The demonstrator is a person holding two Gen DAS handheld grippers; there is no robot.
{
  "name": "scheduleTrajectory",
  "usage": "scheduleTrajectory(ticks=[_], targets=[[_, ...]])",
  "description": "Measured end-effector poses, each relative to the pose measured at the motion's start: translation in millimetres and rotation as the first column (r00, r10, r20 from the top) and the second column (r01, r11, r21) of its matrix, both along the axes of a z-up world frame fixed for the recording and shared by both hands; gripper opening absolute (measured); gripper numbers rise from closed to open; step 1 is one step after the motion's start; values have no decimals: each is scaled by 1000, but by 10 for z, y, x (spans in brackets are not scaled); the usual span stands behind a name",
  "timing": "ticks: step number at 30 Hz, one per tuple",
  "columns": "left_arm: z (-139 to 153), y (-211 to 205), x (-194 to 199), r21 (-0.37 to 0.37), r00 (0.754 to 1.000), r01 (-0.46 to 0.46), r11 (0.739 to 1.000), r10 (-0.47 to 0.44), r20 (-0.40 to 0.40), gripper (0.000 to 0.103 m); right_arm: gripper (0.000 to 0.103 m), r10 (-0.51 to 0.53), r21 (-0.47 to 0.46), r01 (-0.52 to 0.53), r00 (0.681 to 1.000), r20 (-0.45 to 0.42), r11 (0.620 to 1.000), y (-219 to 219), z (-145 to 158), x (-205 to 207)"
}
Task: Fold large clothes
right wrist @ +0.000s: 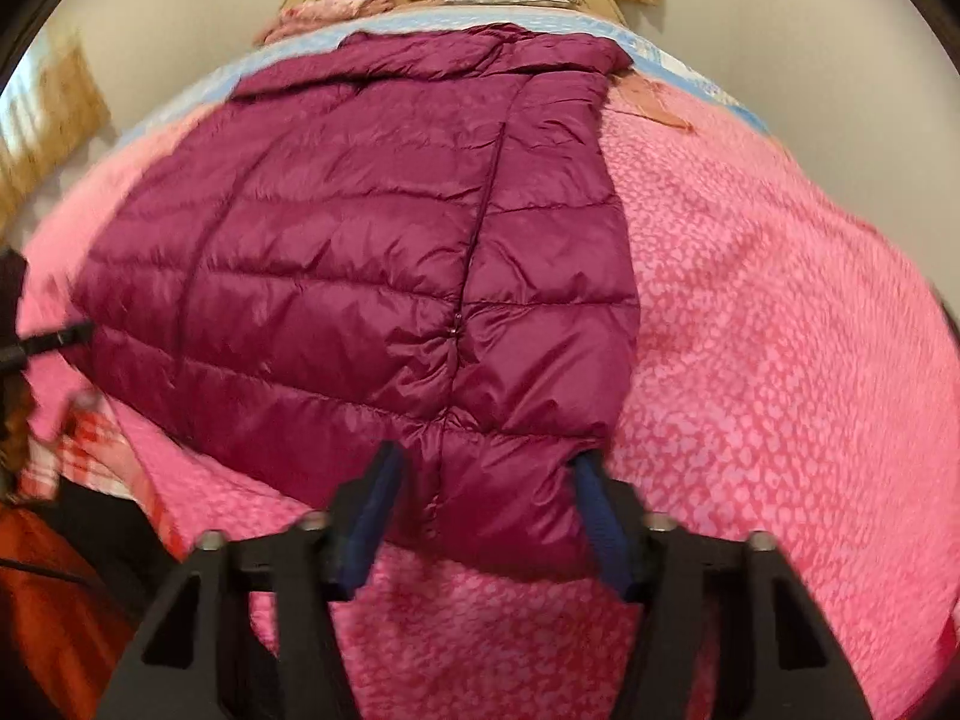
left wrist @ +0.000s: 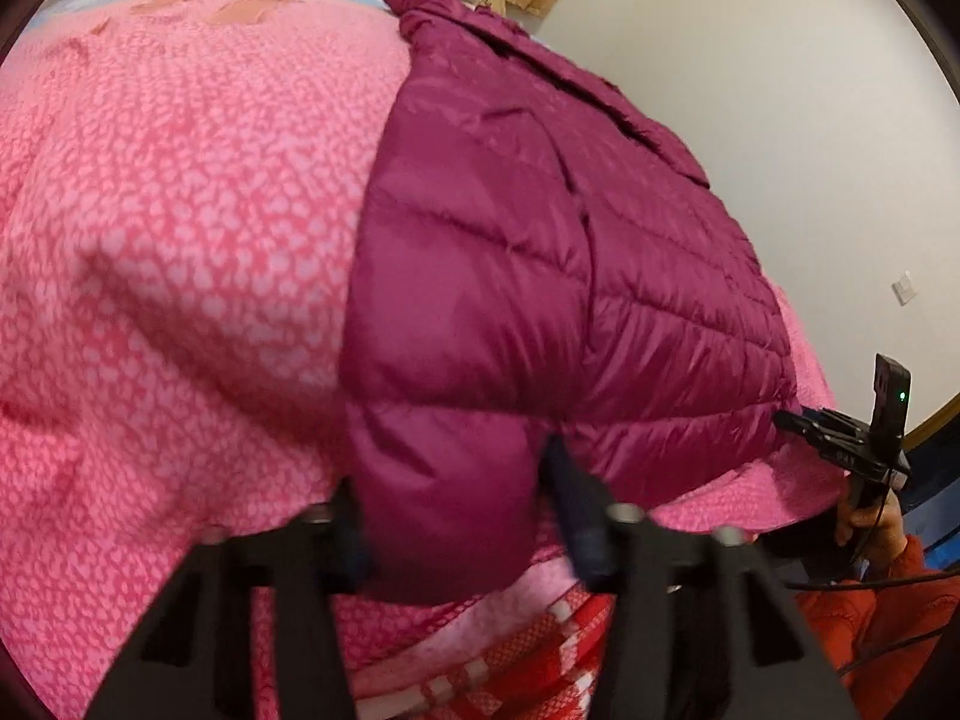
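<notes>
Left wrist view: the left gripper (left wrist: 456, 516) stands wide open, its two fingers either side of the near hem of the quilted magenta puffer jacket (left wrist: 540, 252), not pinching it. The jacket lies ahead on the pink patterned bedspread (left wrist: 180, 240). The right gripper (right wrist: 486, 510) likewise gapes around the hem's other corner.

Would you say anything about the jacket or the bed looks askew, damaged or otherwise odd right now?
Nothing stands out. The magenta puffer jacket lies flat on the pink bedspread, undamaged, its near hem between the fingers of the left hand-held gripper and right hand-held gripper.
</notes>
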State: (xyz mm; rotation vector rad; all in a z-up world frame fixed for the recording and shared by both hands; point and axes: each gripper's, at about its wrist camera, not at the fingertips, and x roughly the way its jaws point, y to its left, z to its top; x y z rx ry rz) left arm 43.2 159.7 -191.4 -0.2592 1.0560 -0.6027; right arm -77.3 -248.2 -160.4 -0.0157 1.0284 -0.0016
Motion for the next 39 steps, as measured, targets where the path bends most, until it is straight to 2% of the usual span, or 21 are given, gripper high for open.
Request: scheduleTrajectory(ticks=[1,3,4,7,9,11,15,18,22,27,28,30,31,33,34,36,37,39], targets=[[16,5,-26,-9,1000,1,1000,-1,5,26,22,-7,26,7,1000,-8,1000,-27,-40,6],[52,-5,-73,-27,1000,-1,1000,2,24,17,11,-20,55,20,1000,2,998,-89,-56,-6],[103,-12,-122,-24,999,-5,1000,6,52,14,10,-33,82,32,999,10,996,-126,-38,-27],[228,-16,-220,-21,994,-9,1000,11,112,11,5,-54,217,38,996,69,975,-248,116,-159],[317,-9,-291,-44,989,-2,999,8,151,10,5,-57,240,30,993,105,970,-275,252,-253],[477,23,-415,-89,975,16,996,4,224,9,4,-54,253,16,989,141,967,-282,388,-337],[785,83,-615,-154,947,76,985,-23,320,9,4,-51,295,-12,977,208,955,-311,645,-514],[979,156,-800,-179,922,139,974,-62,382,9,4,-38,295,-37,969,244,955,-309,815,-666],[1247,143,-1125,-202,870,261,944,-139,473,9,4,-25,294,-61,959,281,954,-290,998,-893],[1524,31,-1281,-174,797,373,911,-219,563,9,4,-55,306,-51,943,329,951,-367,1226,-1188],[1603,23,-1351,-161,775,391,906,-230,588,9,4,-60,312,-52,939,338,949,-394,1276,-1219],[1677,18,-1310,-157,758,398,904,-228,611,10,4,-73,332,-55,930,361,942,-434,1373,-1301],[1731,27,-1301,-162,758,385,908,-211,618,12,4,-81,345,-59,923,377,937,-456,1418,-1336],[1756,30,-1144,-190,782,341,921,-165,601,15,4,-93,370,-68,912,400,927,-487,1483,-1307],[1776,62,-1015,-225,817,291,930,-118,565,15,4,-98,383,-73,908,408,921,-502,1507,-1250],[1789,105,-772,-260,863,212,942,-56,501,15,4,-104,401,-78,905,412,913,-550,1573,-1108],[1810,121,-645,-265,884,167,950,-25,468,15,4,-113,410,-74,903,414,909,-585,1626,-989],[1865,136,-466,-249,904,97,964,19,426,15,4,-126,427,-71,900,416,902,-628,1709,-800]])
